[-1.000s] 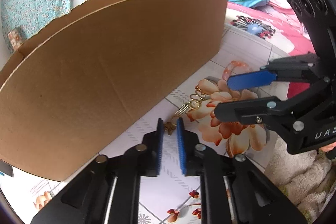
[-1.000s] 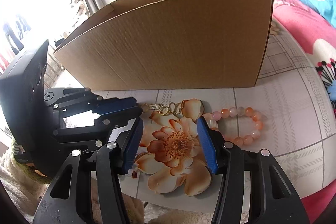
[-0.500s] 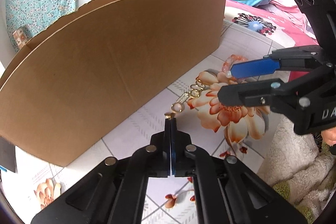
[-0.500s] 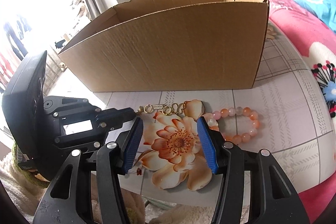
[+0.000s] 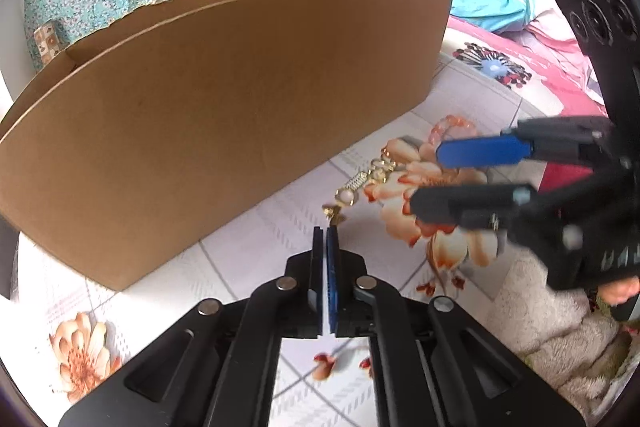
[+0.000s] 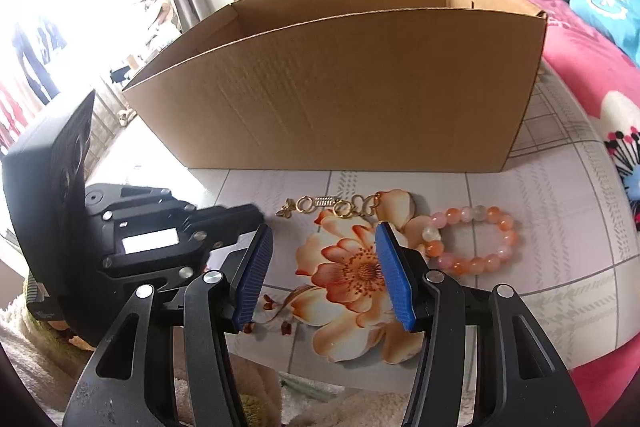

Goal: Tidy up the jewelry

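At lower centre of the left wrist view, the left gripper's (image 5: 325,231) fingers are all but clenched, just beginning to part, with nothing between them. A gold chain bracelet (image 5: 360,183) lies on the bench (image 6: 540,195) just past their tips. In the right wrist view the right gripper (image 6: 324,259) is released and empty over a printed flower, a pink bead bracelet (image 6: 472,235) just right of it. The cardboard box (image 6: 360,87) stands behind.
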{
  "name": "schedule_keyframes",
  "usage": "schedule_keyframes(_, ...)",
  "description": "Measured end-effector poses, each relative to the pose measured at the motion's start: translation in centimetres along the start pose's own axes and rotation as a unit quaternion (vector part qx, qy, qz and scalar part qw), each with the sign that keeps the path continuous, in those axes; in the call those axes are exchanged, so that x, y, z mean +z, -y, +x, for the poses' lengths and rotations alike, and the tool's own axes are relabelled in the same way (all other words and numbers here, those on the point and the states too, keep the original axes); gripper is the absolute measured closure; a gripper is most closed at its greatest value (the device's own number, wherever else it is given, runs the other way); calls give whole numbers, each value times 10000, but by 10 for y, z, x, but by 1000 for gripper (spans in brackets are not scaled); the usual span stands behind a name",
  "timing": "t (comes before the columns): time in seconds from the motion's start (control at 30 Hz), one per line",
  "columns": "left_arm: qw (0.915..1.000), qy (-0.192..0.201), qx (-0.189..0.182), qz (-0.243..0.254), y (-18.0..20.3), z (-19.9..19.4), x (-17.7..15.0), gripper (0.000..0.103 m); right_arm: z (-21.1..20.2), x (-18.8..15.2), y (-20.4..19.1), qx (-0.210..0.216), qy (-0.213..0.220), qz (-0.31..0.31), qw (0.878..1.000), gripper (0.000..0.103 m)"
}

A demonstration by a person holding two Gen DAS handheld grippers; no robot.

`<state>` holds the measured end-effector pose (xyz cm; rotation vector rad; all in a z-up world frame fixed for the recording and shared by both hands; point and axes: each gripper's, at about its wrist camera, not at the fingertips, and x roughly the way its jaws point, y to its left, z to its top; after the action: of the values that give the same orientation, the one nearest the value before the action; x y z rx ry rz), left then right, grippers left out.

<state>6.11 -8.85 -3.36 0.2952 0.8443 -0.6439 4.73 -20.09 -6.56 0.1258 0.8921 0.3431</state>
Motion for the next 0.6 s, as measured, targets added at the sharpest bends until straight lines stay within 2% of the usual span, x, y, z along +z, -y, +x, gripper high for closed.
schedule_keyframes(0.1, 10000, -26, -1, 60, 2, 6, 5, 87, 1, 0, 1, -44, 0, -5, 10000, 53)
schedule_keyframes(0.2, 9999, -14, -38, 100, 4, 8, 7, 84, 3, 1, 5, -44, -9, 48, 10000, 53)
schedule_keyframes(0.33, 9999, 3, 47, 142, 3, 11, 9, 85, 4, 1, 12, -39, -13, 112, 9999, 53)
schedule_keyframes(0.4, 9999, -18, 106, 132, 1, 13, 11, 90, 4, 1, 15, -32, -5, 123, 9999, 53)
schedule_keyframes(0.6, 9995, -63, 98, 280, 0, 15, 15, 95, 1, 0, 25, 15, 32, 180, 9998, 53)
